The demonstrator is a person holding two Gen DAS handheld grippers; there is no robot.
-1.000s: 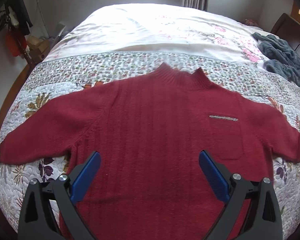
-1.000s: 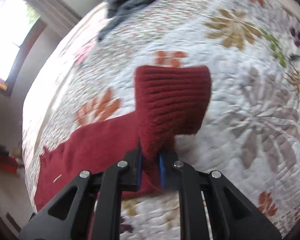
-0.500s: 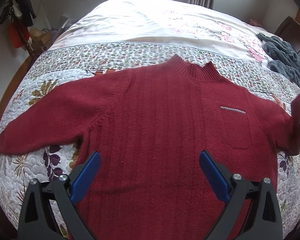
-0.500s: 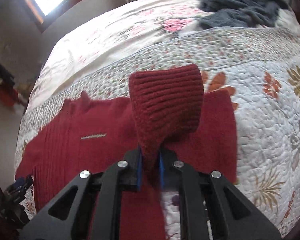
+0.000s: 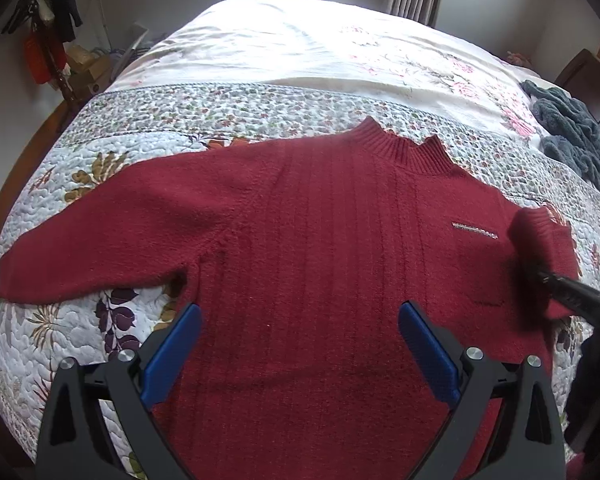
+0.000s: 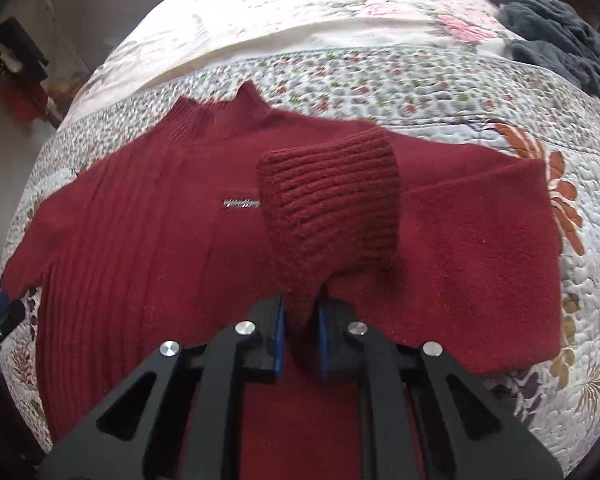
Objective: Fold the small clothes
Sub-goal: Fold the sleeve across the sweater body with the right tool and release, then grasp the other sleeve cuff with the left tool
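we are pinching the sweater [image 6: 148,240] cuff [image 6: 328,204] in the closed right gripper [image 6: 300,334]; soft, floppy knit. left gripper [image 5: 300,354] is hovering wide open, empty, sleeve [image 5: 100,236] at nine o'clock.

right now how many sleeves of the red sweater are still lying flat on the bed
1. The dark red knit sweater's one sleeve lies spread flat on the floral quilt; the other sleeve's ribbed cuff is lifted, pinched in the right gripper.

dark red sweater [image 5: 320,248]; white floral quilt [image 5: 260,104]
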